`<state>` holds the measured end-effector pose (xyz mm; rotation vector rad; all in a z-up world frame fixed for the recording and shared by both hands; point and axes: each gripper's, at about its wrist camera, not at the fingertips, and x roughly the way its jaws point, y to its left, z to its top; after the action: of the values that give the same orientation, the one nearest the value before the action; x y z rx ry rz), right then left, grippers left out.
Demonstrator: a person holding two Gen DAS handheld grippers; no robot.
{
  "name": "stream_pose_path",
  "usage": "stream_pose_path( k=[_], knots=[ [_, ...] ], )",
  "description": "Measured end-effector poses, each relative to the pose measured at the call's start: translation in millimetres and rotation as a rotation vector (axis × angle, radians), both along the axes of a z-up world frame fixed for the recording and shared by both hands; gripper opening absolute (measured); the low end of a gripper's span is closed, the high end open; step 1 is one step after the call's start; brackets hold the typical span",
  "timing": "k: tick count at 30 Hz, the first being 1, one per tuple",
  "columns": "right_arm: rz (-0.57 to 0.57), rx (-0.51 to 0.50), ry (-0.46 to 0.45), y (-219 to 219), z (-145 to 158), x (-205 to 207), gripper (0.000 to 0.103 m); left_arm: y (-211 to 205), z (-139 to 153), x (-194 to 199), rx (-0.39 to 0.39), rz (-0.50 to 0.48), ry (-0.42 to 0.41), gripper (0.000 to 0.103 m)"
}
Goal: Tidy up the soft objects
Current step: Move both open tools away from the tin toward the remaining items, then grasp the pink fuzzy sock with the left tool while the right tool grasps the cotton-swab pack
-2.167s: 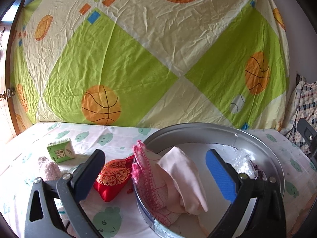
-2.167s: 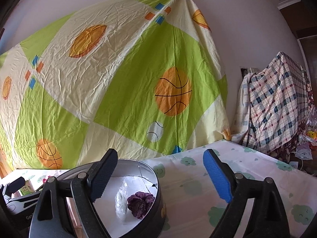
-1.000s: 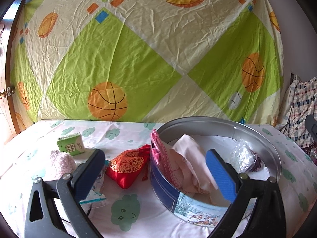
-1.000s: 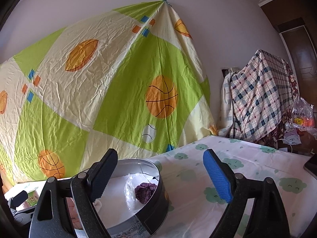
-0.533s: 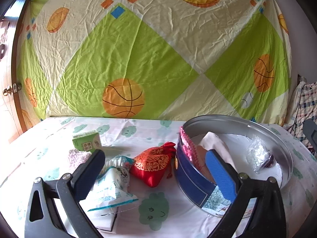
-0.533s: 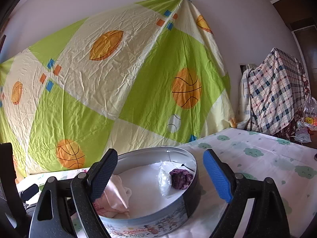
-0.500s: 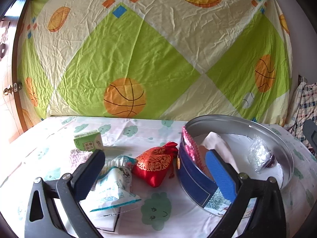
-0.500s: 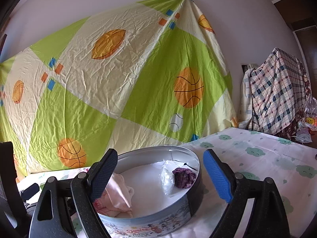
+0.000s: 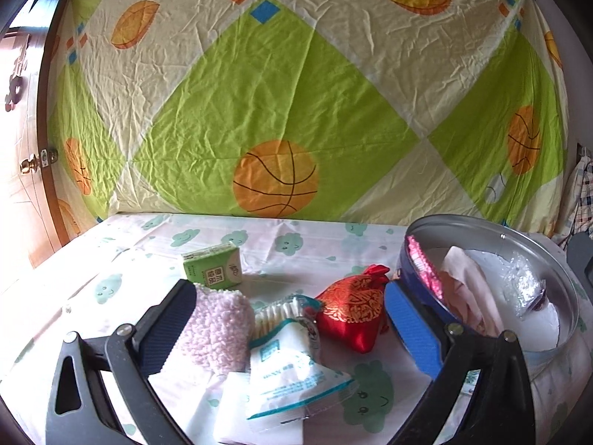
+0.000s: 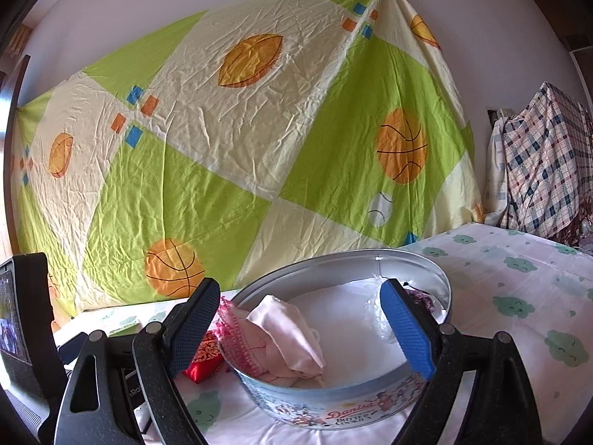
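Left wrist view: a pink fluffy cloth (image 9: 217, 328) and a tissue pack (image 9: 292, 371) are seen lying between the spread fingers of the empty left gripper (image 9: 289, 328), a red pouch (image 9: 352, 309) at 1 o'clock touching the round tin (image 9: 556, 285), over which the right gripper (image 10: 302, 328) is held unclenched.

A white sheet (image 9: 111, 270) printed with green clouds is spread flat; on it are seen a green carton (image 9: 213, 272), fluffy pink cloth (image 9: 215, 328), tissue packs (image 9: 292, 371), red pouch (image 9: 352, 307) and round tin (image 10: 355, 404).
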<state>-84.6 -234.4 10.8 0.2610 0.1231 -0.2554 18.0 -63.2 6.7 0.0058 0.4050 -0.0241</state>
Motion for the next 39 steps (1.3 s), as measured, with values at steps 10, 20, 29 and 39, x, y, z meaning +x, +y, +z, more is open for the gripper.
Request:
stream_pose_path(
  k=[10,20,29,39],
  knots=[
    [0.072,0.003,0.017,37.0,-1.8,14.8,0.090,37.9,-1.7,11.8,-0.005,0.050,0.013,0.102],
    [0.125,-0.009,0.066,63.0,-4.6,29.5,0.090,81.4,-3.8,30.6,-0.009,0.117,0.045,0.102],
    [0.201,-0.039,0.188,91.3,-11.4,52.3,0.090,141.8,-14.7,55.8,-0.083,0.252,0.147,0.102],
    [0.386,-0.166,0.461,143.2,-32.0,102.6,0.088,153.9,-18.0,59.1,-0.069,0.270,0.170,0.102]
  ],
)
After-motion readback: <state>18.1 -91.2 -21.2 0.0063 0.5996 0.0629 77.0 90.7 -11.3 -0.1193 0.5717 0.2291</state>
